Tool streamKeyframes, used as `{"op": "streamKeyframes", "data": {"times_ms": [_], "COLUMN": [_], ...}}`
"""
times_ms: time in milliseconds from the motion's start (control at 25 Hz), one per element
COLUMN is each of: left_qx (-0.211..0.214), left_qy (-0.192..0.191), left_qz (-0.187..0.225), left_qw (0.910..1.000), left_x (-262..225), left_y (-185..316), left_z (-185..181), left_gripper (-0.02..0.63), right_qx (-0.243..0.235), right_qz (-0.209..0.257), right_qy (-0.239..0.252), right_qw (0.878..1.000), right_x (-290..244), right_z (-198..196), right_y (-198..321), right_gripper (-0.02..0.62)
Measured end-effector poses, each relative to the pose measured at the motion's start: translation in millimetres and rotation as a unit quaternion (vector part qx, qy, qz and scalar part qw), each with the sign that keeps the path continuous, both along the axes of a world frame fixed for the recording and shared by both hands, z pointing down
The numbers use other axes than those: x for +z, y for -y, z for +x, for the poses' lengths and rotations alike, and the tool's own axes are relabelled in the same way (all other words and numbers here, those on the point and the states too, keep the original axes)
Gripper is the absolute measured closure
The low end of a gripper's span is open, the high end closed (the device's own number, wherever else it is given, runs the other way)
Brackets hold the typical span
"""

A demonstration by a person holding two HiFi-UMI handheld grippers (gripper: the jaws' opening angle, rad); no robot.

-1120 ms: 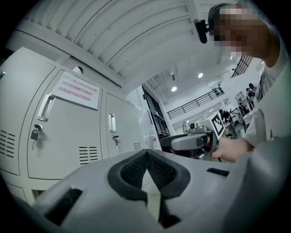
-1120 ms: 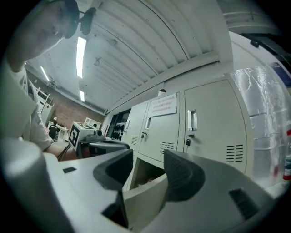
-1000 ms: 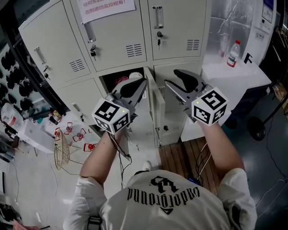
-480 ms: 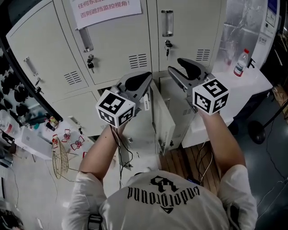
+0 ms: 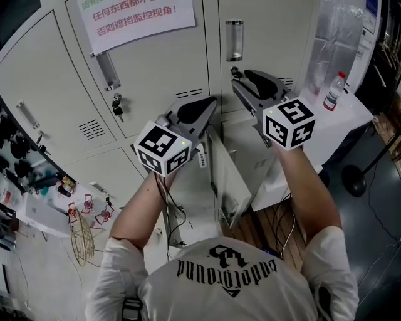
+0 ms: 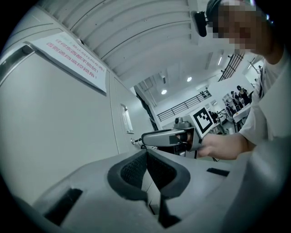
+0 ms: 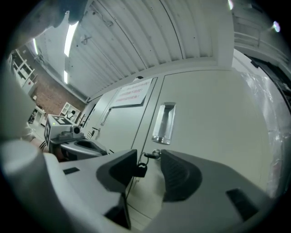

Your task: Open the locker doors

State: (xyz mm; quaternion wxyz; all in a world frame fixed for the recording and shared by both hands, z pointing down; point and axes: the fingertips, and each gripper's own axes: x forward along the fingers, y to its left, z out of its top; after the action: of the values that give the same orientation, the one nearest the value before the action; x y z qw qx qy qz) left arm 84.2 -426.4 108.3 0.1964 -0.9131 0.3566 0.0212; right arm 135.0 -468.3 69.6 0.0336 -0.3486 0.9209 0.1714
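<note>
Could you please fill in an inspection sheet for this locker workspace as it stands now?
surface: white tabletop beside the lockers, carrying one bottle.
job's things: upper locker doors closed; one lower door stands open; a key fob hangs from the upper right lock.
clutter: wire basket and small red items on the floor, left.
grippers: left gripper shut, empty; right gripper open, jaws have just been closing, key fob showing in the gap, pads off it.
cables: a cable hangs below the left forearm; others lie on the wooden boards.
surroundings: paper notice on a door.
</note>
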Motion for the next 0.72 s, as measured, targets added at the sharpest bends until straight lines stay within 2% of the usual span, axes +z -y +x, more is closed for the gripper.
{"op": "streamKeyframes", "data": {"times_ms": [200, 720], "left_qx": [0.008, 0.017], "left_qy": [0.001, -0.003], "left_qz": [0.000, -0.007], "left_qw": [1.0000, 0.9998], "left_x": [-2.7, 3.3], "left_y": [8.8, 8.9], "left_z": [1.1, 3.9], "left_gripper": [0.598, 0.598], "right_qx": [0.015, 0.048], "right_qz": [-0.002, 0.008], "right_qy": [-0.011, -0.017], "right_qw": [1.000, 0.999], "right_x": [0.8, -1.4], "right_z": [-9.0, -11.7], "right_y": [14.2, 18.2], "right_gripper": [0.433, 0.488]}}
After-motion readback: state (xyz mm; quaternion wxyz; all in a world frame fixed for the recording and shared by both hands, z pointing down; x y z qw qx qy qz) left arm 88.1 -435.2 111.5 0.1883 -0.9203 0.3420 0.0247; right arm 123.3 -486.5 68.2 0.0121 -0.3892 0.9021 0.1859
